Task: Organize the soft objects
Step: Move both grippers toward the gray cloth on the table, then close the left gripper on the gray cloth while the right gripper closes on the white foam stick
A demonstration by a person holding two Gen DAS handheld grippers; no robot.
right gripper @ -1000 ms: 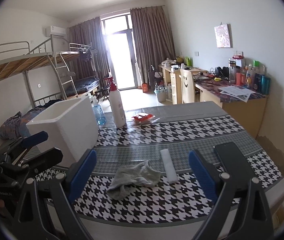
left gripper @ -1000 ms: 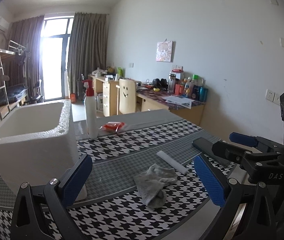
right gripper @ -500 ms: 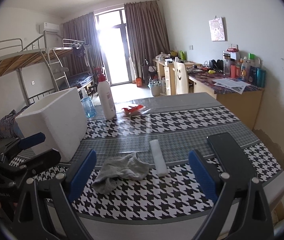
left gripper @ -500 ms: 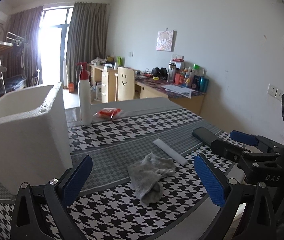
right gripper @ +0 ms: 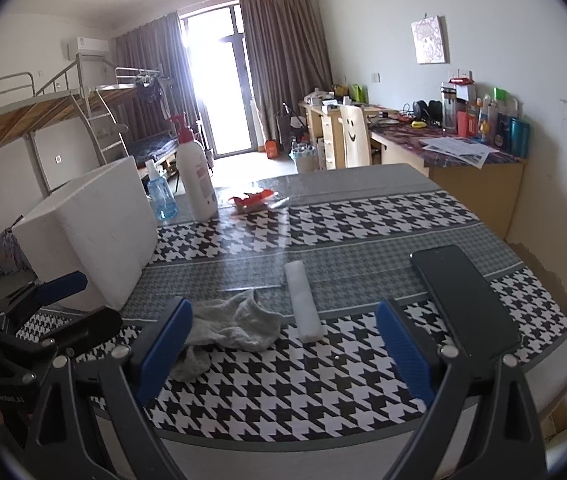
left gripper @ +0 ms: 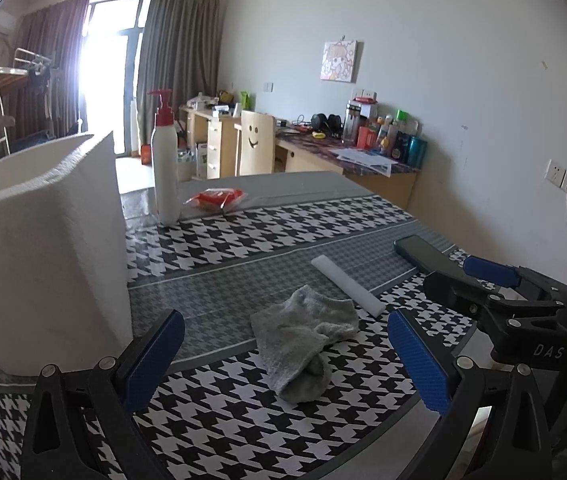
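Grey sock (left gripper: 303,344): soft knit, crumpled in a loose heap with one end rolled under, lying on the houndstooth tablecloth (left gripper: 267,236) near the table's front edge. Cloth is smooth, black-and-white check broken by grey finer-check bands.

Relative to the sock:
- White foam strip (left gripper: 347,285), a matte rounded bar, lies just beside it on the right, not clearly touching.
- White foam box (left gripper: 43,256), grainy thick-walled and open-topped, stands to its left, apart.
- Dark smartphone (right gripper: 463,296), flat and glossy, lies further right past the strip.
- White pump bottle (left gripper: 165,168) with a red pump, and a red crinkled packet (left gripper: 215,198), sit well behind it.

Left gripper (left gripper: 283,364): blue ribbed pads spread wide, nothing between them; the sock lies ahead between the fingers. Right gripper (right gripper: 283,354): pads likewise wide apart and empty, the sock at its left finger and the strip ahead of the gap.

Versus a second ago: both cameras sit lower and closer to the table; the foam box looms larger at left and its interior is less visible. The sock, strip and phone have kept their places.
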